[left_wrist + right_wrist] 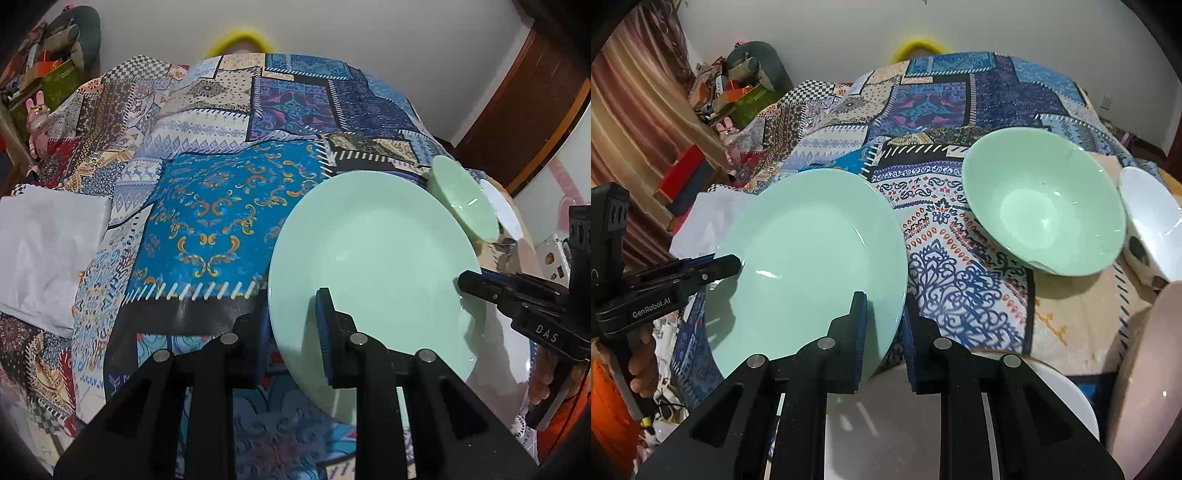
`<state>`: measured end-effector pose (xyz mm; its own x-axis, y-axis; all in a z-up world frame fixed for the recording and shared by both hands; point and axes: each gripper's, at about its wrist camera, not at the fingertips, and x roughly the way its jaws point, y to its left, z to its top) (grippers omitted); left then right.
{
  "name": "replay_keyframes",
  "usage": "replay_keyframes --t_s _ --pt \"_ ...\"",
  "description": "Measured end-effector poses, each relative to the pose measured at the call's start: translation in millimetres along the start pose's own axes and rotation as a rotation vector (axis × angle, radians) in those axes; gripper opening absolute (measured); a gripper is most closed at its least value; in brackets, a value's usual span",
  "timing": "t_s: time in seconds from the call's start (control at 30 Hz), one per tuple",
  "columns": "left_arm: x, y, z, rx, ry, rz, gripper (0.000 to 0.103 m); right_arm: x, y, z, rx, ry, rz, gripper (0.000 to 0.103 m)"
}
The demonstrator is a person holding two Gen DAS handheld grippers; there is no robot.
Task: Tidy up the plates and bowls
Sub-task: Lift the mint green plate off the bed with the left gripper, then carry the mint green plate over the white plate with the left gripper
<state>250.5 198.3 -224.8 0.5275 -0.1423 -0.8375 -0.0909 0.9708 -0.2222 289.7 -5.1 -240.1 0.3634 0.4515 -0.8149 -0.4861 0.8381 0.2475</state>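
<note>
A mint-green plate hangs tilted above the patchwork tablecloth, held from both sides. My left gripper is shut on its near-left rim, one pad above and one below. My right gripper is shut on the opposite rim. Each gripper also shows in the other view: the right gripper at the plate's right edge, the left gripper at its left edge. A mint-green bowl rests on the cloth to the right of the plate.
A white bowl stands right of the green bowl. Below my right gripper lies a white plate, and a pale pink dish is at the far right. A white folded cloth covers the table's left edge. Clutter lines the left wall.
</note>
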Motion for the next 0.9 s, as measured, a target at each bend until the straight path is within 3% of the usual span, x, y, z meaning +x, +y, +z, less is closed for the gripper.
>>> replay_keyframes --t_s 0.53,0.9 --pt "-48 -50 -24 0.058 -0.028 -0.02 0.023 -52 -10 -30 0.026 -0.053 0.004 0.017" --pt "-52 -84 -44 0.081 -0.006 -0.038 0.023 -71 -28 -57 0.068 -0.054 -0.003 0.017"
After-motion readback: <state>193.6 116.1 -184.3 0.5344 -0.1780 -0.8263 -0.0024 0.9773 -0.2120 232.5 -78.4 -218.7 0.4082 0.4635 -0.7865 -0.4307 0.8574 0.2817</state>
